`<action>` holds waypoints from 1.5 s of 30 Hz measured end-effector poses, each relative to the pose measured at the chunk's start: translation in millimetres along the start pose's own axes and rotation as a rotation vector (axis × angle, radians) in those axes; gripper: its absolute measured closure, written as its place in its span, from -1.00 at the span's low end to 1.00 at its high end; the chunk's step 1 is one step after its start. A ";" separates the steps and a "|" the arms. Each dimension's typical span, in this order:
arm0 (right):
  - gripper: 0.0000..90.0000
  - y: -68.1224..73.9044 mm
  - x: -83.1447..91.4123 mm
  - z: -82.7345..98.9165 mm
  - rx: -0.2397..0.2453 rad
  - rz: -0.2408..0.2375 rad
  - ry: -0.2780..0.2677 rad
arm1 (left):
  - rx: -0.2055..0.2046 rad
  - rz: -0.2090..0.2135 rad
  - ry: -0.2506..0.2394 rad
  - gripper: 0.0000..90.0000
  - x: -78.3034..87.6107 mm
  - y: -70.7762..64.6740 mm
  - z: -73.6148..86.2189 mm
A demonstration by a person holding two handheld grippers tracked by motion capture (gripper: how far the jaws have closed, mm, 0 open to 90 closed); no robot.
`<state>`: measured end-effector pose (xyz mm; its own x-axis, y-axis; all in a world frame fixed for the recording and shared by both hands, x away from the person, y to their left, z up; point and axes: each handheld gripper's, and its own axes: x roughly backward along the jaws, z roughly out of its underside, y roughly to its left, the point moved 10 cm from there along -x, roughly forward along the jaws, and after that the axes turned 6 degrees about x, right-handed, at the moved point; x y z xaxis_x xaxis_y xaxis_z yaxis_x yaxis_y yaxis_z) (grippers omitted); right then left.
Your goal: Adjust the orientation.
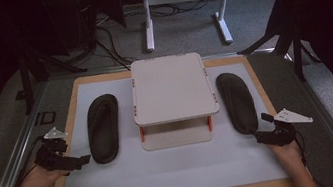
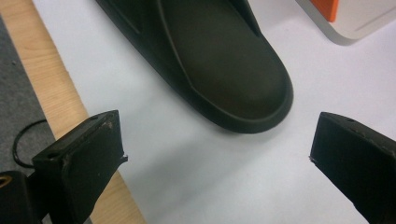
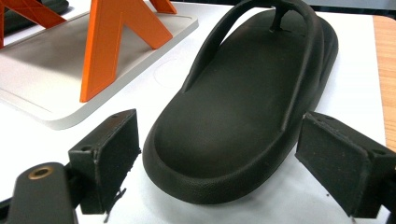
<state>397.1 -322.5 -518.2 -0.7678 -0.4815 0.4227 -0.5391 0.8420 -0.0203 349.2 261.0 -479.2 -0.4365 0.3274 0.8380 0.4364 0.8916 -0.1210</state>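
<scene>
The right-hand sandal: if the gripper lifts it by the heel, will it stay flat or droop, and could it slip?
The right sandal looks like one-piece moulded foam, so probably light. Held by the heel alone, its long sole may droop somewhat. Its matte, finely textured surface should resist slipping between the right gripper jaws, which stand open either side of the heel.

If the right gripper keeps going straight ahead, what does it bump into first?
Most likely the heel of the right black flip-flop. The right gripper stands open, its jaws either side of that heel, nothing between.

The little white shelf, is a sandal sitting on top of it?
No, the white shelf has a bare top; one sandal lies left, the other right, on the mat.
</scene>
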 end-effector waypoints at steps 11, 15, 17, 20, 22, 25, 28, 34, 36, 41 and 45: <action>-0.71 0.3 -0.7 0.5 0.003 0.003 0.005 | -0.042 -0.039 0.191 -0.95 -1.5 10.0 -8.4; -0.71 0.3 -1.2 1.0 0.005 0.003 0.010 | -0.040 -0.036 0.239 -0.95 -5.5 12.5 -12.1; -0.71 0.2 -1.3 1.0 0.007 0.006 0.010 | -0.029 -0.029 0.245 -0.95 -6.8 13.1 -16.9; -0.71 0.0 -1.1 0.9 0.005 0.008 0.009 | -0.023 -0.028 0.244 -0.95 -7.9 14.4 -26.4; -0.71 -0.1 -0.9 0.7 0.004 0.007 0.007 | -0.019 -0.025 0.241 -0.95 -8.4 13.9 -33.4; -0.71 0.0 -1.0 0.9 0.005 0.008 0.008 | -0.005 -0.019 0.235 -0.95 -9.8 12.6 -44.0; -0.71 0.3 -1.3 1.1 0.008 0.007 0.010 | 0.015 -0.017 0.231 -0.94 -12.5 13.5 -53.9; -0.71 0.1 -1.5 1.2 0.005 0.006 0.011 | 0.041 -0.035 0.244 -0.91 -25.3 16.2 -68.5; -0.71 -0.1 -1.2 1.2 0.002 0.004 0.011 | 0.040 -0.046 0.252 -0.91 -30.6 16.9 -72.3; -0.71 0.1 -1.3 1.2 0.001 0.000 0.010 | 0.058 -0.042 0.261 -0.88 -43.2 20.6 -82.5; -0.70 0.3 -1.4 1.4 0.000 -0.002 0.012 | 0.065 -0.045 0.255 -0.82 -49.2 24.4 -88.5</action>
<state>397.5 -321.9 -520.0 -0.7624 -0.4805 0.4334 -0.5410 0.8408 -0.0196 450.9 239.0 -476.3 -0.2389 0.2049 0.9492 0.3661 0.9244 -0.1075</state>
